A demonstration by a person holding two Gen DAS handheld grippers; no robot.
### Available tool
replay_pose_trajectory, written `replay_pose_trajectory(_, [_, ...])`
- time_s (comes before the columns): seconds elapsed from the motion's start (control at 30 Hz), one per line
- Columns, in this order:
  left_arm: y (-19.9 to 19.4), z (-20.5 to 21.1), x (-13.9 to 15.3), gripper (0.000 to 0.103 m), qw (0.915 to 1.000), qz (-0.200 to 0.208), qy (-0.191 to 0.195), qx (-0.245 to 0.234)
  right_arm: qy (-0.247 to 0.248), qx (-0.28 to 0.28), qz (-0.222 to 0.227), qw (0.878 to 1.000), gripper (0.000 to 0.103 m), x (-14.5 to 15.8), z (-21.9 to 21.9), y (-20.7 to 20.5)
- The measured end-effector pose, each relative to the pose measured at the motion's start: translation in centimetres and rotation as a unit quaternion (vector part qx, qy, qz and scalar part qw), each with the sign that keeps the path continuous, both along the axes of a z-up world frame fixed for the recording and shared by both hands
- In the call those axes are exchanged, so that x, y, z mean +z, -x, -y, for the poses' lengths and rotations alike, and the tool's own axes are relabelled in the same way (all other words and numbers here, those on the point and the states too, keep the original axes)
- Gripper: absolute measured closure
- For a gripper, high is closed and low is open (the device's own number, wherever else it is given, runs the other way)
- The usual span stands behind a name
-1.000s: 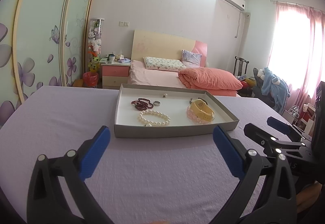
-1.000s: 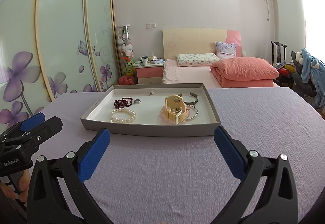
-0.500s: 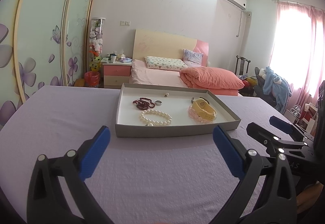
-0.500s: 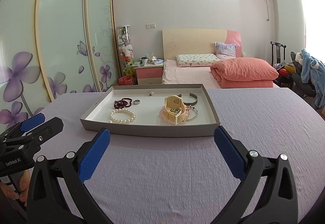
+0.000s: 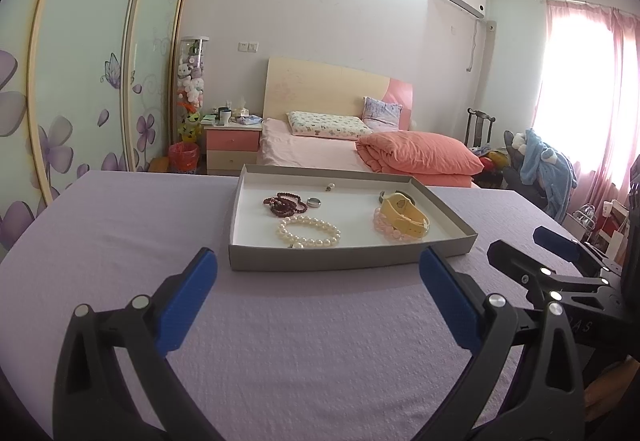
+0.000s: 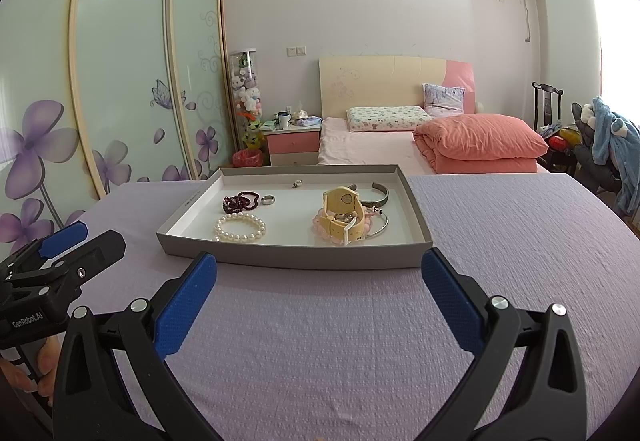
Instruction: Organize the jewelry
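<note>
A grey tray [image 5: 352,261] [image 6: 288,259] sits on the purple tablecloth ahead of both grippers. In it lie a pearl bracelet [image 5: 310,233] [image 6: 240,228], a dark red bead bracelet [image 5: 283,201] [image 6: 240,201], a silver ring [image 5: 314,202] [image 6: 268,199], a small charm [image 5: 329,186] [image 6: 296,184], a yellow watch [image 5: 402,216] [image 6: 344,219] on a pink bead bracelet [image 5: 390,235] [image 6: 320,227], and metal bangles [image 6: 376,201]. My left gripper [image 5: 318,277] is open and empty, short of the tray. My right gripper [image 6: 319,277] is open and empty, also short of it.
The purple tablecloth [image 5: 120,233] [image 6: 520,241] covers the table around the tray. The right gripper shows at the right edge of the left wrist view [image 5: 556,257]; the left gripper shows at the left edge of the right wrist view [image 6: 60,253]. A bed [image 6: 400,145] stands behind.
Both grippers stay open and nearly still. The left view has shifted slightly, so the tray sits a little further right and lower in it.
</note>
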State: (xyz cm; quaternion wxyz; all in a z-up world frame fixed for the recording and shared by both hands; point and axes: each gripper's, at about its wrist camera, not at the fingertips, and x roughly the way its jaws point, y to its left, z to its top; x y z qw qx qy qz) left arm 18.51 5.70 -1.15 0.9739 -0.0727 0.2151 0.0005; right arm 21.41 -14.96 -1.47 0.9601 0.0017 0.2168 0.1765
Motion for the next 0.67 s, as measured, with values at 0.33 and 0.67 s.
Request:
replay_pose_trajectory(0.33, [0.03, 0.14, -0.02, 0.002, 1.0, -0.001, 0.001, -0.003, 0.0, 0.001, 0.0, 1.0, 0.001, -0.08, 0.02, 0.01])
replay_pose_trajectory(0.67, [0.05, -0.04, 0.01, 0.002, 1.0, -0.004, 0.005, -0.002, 0.001, 0.001, 0.0, 1.0, 0.001, -0.11, 0.13, -0.03])
